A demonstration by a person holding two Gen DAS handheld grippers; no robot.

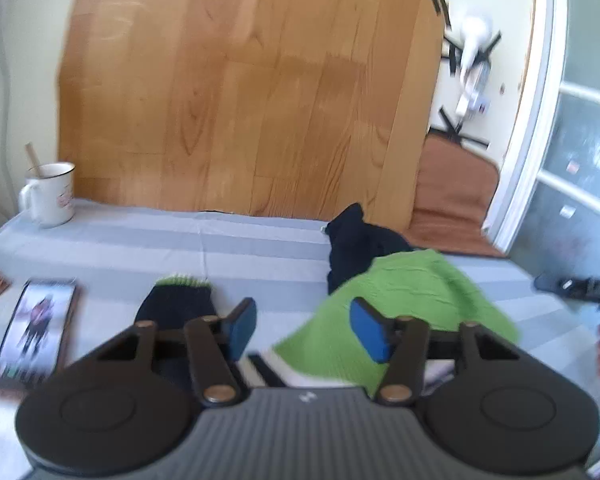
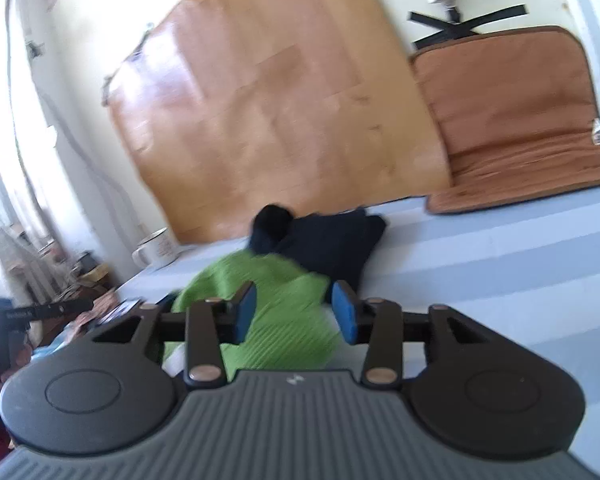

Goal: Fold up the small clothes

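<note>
A green knitted garment (image 1: 404, 300) with a black-and-white striped edge lies crumpled on the grey striped cloth (image 1: 220, 248). A dark garment (image 1: 360, 244) lies bunched just behind it. A black sock with a green striped cuff (image 1: 178, 300) lies to the left. My left gripper (image 1: 304, 328) is open and empty, hovering just above the green garment's left edge. In the right wrist view the green garment (image 2: 288, 308) lies under my right gripper (image 2: 294, 312), which is open and empty, with the dark garment (image 2: 328, 240) behind it.
A white mug (image 1: 50, 196) with a stick in it stands at the back left. A phone (image 1: 34, 332) lies at the left. A wooden board (image 1: 252, 92) leans on the wall behind. A brown cushion (image 2: 516, 120) stands at the back right.
</note>
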